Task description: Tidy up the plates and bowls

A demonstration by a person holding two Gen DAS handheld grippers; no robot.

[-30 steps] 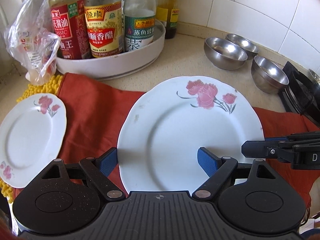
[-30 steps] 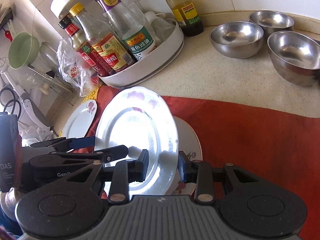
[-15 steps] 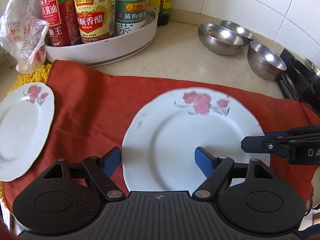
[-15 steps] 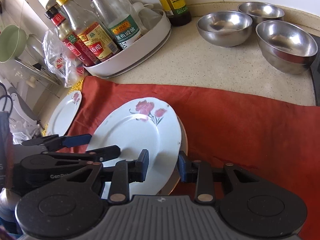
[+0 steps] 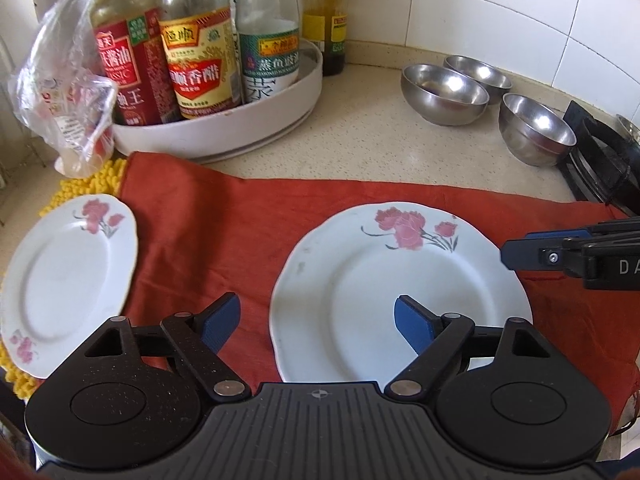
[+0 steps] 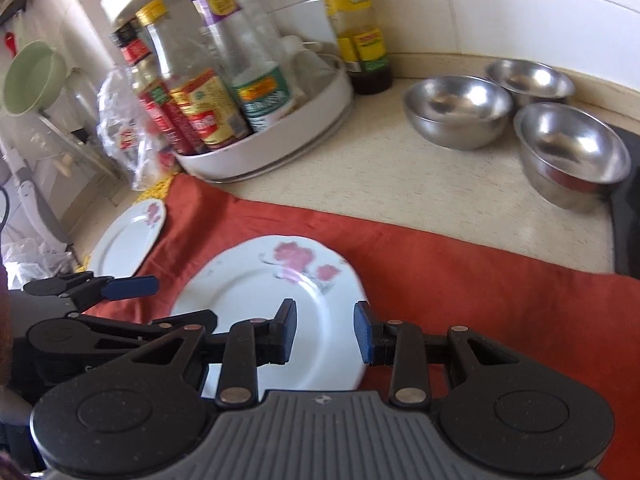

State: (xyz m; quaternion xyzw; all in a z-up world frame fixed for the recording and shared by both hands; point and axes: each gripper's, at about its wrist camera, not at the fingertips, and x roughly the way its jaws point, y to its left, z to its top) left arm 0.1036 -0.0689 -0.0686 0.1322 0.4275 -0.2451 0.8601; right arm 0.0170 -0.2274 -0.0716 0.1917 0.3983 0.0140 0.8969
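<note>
A large white plate with red flowers [image 5: 384, 280] lies flat on the red cloth [image 5: 224, 240]; it also shows in the right wrist view [image 6: 264, 292]. A smaller flowered plate [image 5: 64, 276] lies at the left, seen also from the right wrist [image 6: 128, 236]. Three steel bowls [image 5: 444, 92] stand at the back right on the counter, also in the right wrist view [image 6: 460, 108]. My left gripper [image 5: 318, 320] is open and empty over the large plate's near left edge. My right gripper [image 6: 324, 330] is open and empty over its near right edge.
A white round tray [image 5: 240, 128] with sauce bottles stands at the back left, with a plastic bag [image 5: 68, 92] beside it. A yellow mat [image 5: 84, 184] lies under the small plate. A black stove grate [image 5: 600, 160] is at the far right.
The large plate, held tilted by my right gripper, was lowered flat onto another plate on the cloth. My right gripper opened and let go of it. My left gripper shifted left.
</note>
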